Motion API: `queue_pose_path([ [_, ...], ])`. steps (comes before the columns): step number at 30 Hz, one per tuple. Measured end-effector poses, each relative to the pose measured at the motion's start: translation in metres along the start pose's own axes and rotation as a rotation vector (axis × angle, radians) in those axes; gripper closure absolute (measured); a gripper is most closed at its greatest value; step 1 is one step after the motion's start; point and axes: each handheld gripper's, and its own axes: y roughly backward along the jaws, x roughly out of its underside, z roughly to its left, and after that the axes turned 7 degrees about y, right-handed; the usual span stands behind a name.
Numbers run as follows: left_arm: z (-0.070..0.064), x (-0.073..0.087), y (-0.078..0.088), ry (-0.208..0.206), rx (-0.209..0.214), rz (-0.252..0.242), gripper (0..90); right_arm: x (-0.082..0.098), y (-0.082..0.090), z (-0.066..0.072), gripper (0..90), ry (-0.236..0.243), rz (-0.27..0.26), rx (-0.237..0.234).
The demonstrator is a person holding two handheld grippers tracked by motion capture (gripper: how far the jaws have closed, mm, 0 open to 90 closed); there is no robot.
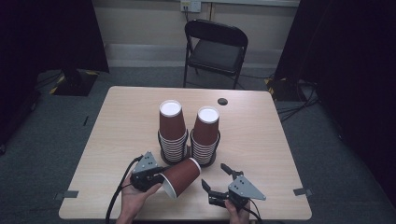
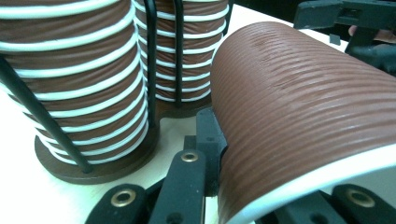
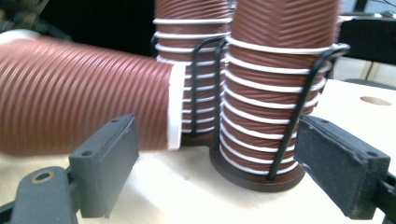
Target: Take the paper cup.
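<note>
Cup [image 1: 182, 176]: single brown ribbed paper cup, lying sideways, held off the bench [image 1: 126, 121] near its front edge, just in front of the two stacks. White rim points toward the front edge, base toward the stacks.

Left hand-held gripper [image 1: 159, 179] clenched on the cup's rim; in the left gripper view one jaw sits outside the wall, the other inside the mouth.

Right hand-held gripper [image 1: 215, 179] released, jaws wide apart, empty, low near the front edge, aimed at the right stack [image 1: 205, 137]. In the right gripper view the cup's base [image 3: 175, 107] is just left of the stack's wire holder [image 3: 299, 107].

Left stack [image 1: 172, 133] beside the right one, both upside down in wire holders, mid-bench.

Judgement: cup is probably bound for a stack top. To do it well: turn it upright, mouth down, before lifting; keep the rim grip light so the paper does not crease; centre it over the top cup, lower straight. The free gripper could steady the holder's base.
</note>
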Motion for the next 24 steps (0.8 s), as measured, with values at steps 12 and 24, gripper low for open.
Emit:
queue_pose_path([
  [12,0.000,-0.017,-0.003,-0.008,0.021,0.097,86.0,0.000,-0.003,0.011,13.6,0.218,0.051,-0.007],
  [24,-0.002,-0.025,-0.010,-0.008,0.046,0.164,86.1,0.000,-0.010,0.031,12.0,0.441,0.139,0.001],
])
